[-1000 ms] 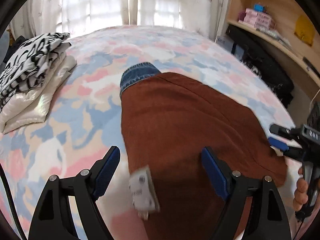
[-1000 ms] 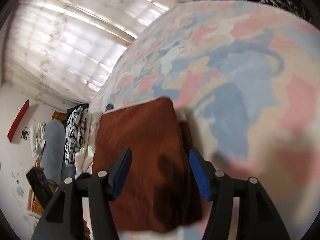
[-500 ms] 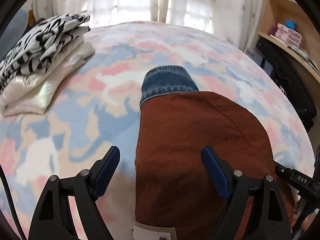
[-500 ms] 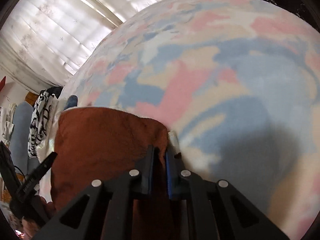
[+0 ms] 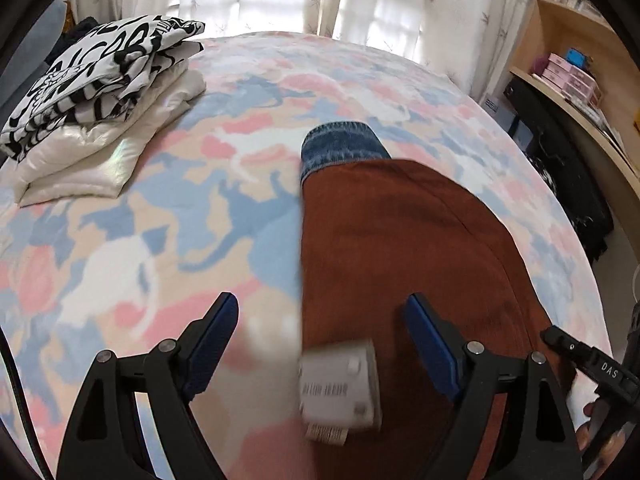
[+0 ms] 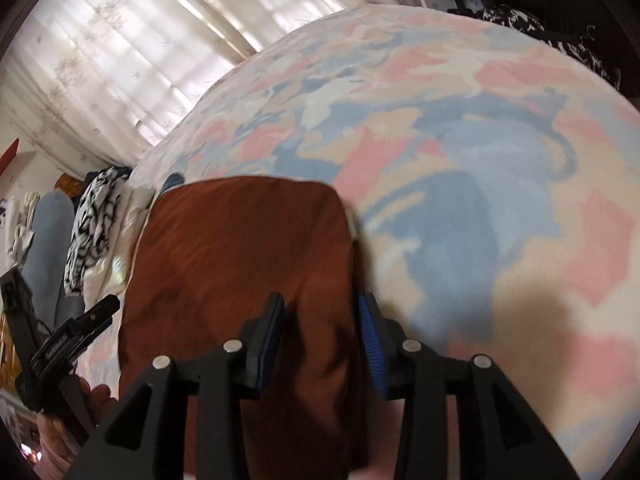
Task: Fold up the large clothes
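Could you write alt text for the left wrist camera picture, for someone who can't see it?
A folded rust-brown garment with a denim cuff and a pale tag lies on a pastel bedspread, seen between the open left gripper. Folded clothes are stacked far left, before curtains.

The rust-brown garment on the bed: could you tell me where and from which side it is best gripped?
Probably at the near edge of the rust-brown garment, by the white tag, coming in low from the near side: that edge is free, while the far end overlaps the denim piece.
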`<state>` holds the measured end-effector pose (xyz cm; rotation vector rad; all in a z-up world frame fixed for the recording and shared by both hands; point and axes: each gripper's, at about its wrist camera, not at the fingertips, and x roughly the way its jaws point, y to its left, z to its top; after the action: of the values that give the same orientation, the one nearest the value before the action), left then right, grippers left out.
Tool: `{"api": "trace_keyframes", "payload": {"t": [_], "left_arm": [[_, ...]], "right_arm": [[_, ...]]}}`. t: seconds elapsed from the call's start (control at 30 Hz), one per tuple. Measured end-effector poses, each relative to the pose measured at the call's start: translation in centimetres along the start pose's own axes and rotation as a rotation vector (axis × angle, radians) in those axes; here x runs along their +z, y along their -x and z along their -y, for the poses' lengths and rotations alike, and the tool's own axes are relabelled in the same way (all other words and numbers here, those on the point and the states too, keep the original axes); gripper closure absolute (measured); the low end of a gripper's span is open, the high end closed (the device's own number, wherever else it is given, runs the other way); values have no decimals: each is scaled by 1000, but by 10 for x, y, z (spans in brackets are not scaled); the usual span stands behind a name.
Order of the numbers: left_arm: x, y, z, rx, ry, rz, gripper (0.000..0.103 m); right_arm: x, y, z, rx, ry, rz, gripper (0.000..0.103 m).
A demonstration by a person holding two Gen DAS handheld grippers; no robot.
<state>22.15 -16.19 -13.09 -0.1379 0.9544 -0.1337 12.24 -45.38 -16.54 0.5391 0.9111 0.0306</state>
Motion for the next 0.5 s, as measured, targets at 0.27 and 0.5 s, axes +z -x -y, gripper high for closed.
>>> {"api": "trace_keyframes", "payload": {"t": [0.27,0.5], "left_arm": [[-23,36,-16,-49,-11,-16,19],[-33,47,-13,-75,-99,-85,14]], "right_arm": [[-27,40,-13,10,70,-15,61],[-34,55,-16,3,117,-45,47]]}}
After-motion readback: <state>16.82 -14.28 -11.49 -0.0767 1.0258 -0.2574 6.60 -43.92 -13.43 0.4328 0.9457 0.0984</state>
